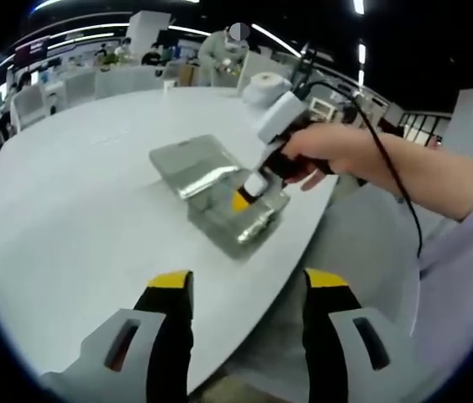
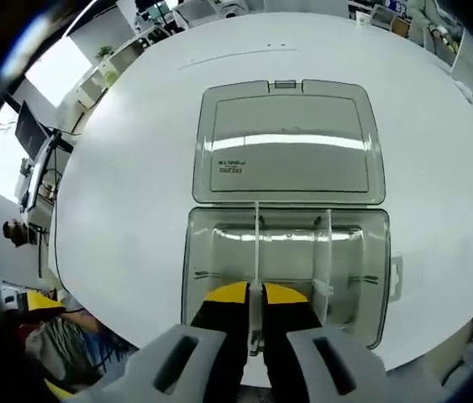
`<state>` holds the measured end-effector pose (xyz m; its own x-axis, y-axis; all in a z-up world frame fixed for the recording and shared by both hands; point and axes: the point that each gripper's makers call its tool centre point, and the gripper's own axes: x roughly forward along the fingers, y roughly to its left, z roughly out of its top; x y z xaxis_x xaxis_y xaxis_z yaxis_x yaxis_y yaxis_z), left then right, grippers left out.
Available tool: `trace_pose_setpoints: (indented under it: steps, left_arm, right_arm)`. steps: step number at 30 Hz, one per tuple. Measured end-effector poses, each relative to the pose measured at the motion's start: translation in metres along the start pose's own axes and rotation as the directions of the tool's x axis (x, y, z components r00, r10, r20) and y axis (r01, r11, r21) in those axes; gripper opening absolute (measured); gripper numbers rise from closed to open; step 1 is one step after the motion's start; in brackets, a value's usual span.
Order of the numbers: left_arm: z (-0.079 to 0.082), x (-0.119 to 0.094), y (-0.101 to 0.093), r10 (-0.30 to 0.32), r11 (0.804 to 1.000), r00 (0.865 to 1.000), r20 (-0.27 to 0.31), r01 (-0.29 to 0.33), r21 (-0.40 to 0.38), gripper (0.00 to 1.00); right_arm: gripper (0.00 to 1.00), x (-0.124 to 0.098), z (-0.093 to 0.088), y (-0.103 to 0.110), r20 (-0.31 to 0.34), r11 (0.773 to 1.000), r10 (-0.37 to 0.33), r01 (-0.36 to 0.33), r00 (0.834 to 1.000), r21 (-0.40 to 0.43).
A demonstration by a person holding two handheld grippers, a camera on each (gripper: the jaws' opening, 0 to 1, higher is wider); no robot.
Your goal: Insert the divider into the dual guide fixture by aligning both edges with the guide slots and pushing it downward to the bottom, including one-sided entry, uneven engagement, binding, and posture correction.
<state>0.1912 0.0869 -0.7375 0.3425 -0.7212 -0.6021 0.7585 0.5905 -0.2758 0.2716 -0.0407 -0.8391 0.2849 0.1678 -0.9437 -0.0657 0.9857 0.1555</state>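
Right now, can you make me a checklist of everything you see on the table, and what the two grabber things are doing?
Surface: round white table, mostly bare.
Job's things: clear plastic box with its lid lying open flat; two thin dividers stand inside, one between the right gripper's fingers, another beside it.
Clutter: nothing seen near the box.
Grippers: right gripper closed on the divider, reaching into the box; left gripper open, held back above the table edge, holding nothing.
Cables: black cable running over the person's arm from the right gripper.
Surroundings: office with desks and chairs, ceiling strip lights, people far off.
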Motion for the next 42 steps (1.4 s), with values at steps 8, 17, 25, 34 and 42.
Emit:
trace_pose_setpoints:
  steps: [8,17,25,34,42]
  left_arm:
    - [-0.002,-0.001,0.004,0.008,1.000,1.000,-0.004,-0.008,-0.007,0.50]
    - [-0.003,-0.001,0.006,0.012,1.000,1.000,-0.004,-0.013,-0.014,0.50]
    - [-0.001,-0.002,0.004,0.014,1.000,1.000,0.002,-0.014,-0.010,0.50]
    - [-0.003,-0.008,0.007,0.036,0.999,0.999,-0.001,-0.036,-0.013,0.50]
    - [-0.003,-0.008,0.005,0.044,0.999,0.999,-0.001,-0.044,-0.016,0.50]
  right_arm:
    - [0.00,0.009,-0.004,0.000,-0.021,1.000,-0.006,0.005,1.000,-0.022]
    - [0.00,0.010,-0.006,0.000,-0.035,0.999,0.000,-0.001,0.999,-0.044]
    - [0.00,0.011,-0.004,0.000,-0.028,0.999,0.024,-0.025,0.999,-0.037]
    - [0.03,0.012,-0.004,0.003,-0.033,0.996,0.032,-0.035,0.999,-0.084]
    - [0.11,0.012,-0.009,0.002,-0.030,0.992,0.046,-0.049,0.998,-0.119]
